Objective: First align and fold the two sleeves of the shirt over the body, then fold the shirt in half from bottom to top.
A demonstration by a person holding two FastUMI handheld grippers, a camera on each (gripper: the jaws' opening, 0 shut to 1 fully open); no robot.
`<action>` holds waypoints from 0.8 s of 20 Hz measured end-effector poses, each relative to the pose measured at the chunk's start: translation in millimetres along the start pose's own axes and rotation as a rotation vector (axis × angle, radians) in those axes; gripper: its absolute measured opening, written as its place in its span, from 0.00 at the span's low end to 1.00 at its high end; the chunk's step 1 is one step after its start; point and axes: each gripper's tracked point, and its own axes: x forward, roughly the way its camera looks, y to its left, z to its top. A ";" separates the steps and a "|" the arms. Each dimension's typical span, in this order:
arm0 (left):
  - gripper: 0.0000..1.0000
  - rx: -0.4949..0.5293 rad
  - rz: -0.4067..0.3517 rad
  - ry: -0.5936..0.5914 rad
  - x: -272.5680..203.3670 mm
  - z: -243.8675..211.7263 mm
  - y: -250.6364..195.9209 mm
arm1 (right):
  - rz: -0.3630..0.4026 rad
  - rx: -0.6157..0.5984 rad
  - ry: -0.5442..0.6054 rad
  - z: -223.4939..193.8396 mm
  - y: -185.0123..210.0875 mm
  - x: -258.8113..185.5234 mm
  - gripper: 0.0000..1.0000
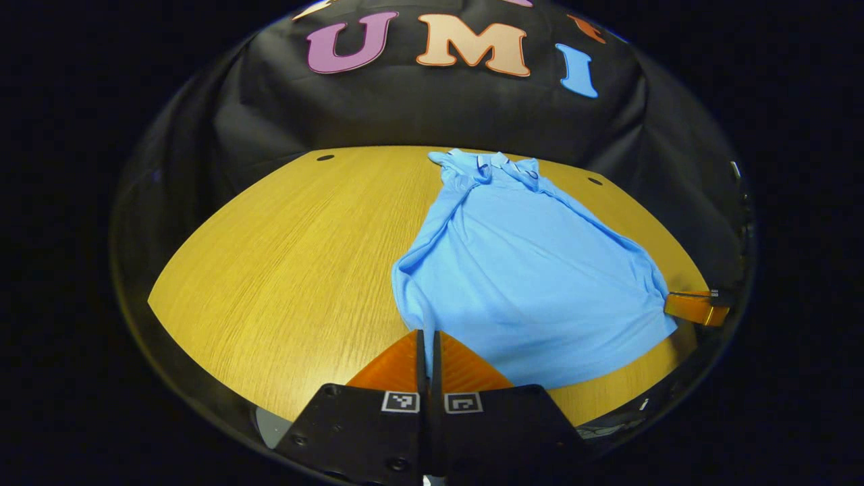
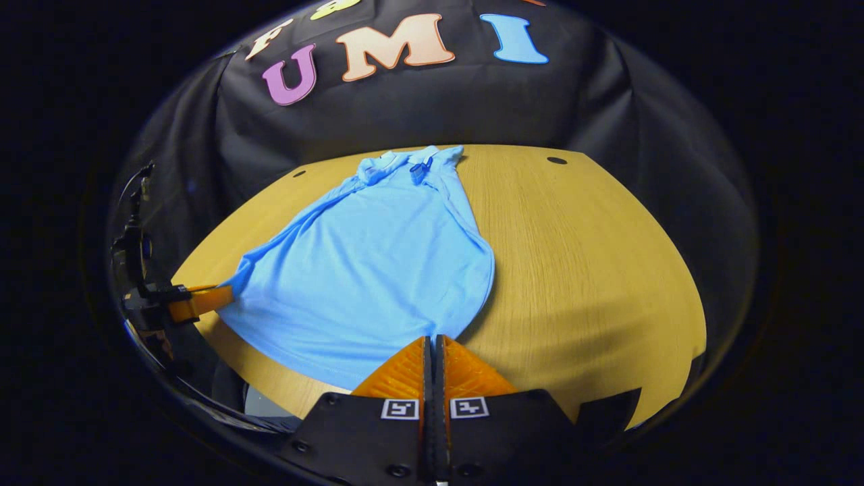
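The left claw is clenched, its two fingers pressed together at the near hem of the blue shirt, close to that hem's left corner. Whether cloth is caught between them cannot be told from the left gripper view; the tips sit right at the fabric's edge. In the right gripper view the same claw shows farther off, its tip meeting the shirt's bunched corner, where the fabric gathers to a point as if pinched and pulled. The right claw is likewise closed with its fingers together, at the hem near the shirt's other bottom corner; in the left gripper view its tip touches a similar gathered point of cloth.

The shirt lies on the desk, collar at the far side by the booth wall, hem toward the claws. Its body narrows toward the collar and no sleeve spreads out to either side; long ridges run along both side edges, which suggests the sleeves are already folded over the body, though the folds themselves are hard to make out. The shirt is at full length, so the bottom-to-top fold is not in place.

By my judgement, both claws hold the bottom corners, and what is left is carrying the hem up to the collar.
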 end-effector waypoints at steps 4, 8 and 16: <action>0.00 -0.014 -0.033 0.005 1.0 28.2 -2.0 | 0.017 0.005 -0.056 44.2 3.6 -3.1 0.03; 0.00 -0.044 -0.058 -0.060 10.5 77.5 -5.3 | 0.016 -0.002 -0.130 97.7 4.2 2.3 0.02; 0.00 -0.052 -0.119 -0.121 46.4 159.2 -8.0 | -0.012 0.045 -0.196 174.1 7.7 41.9 0.02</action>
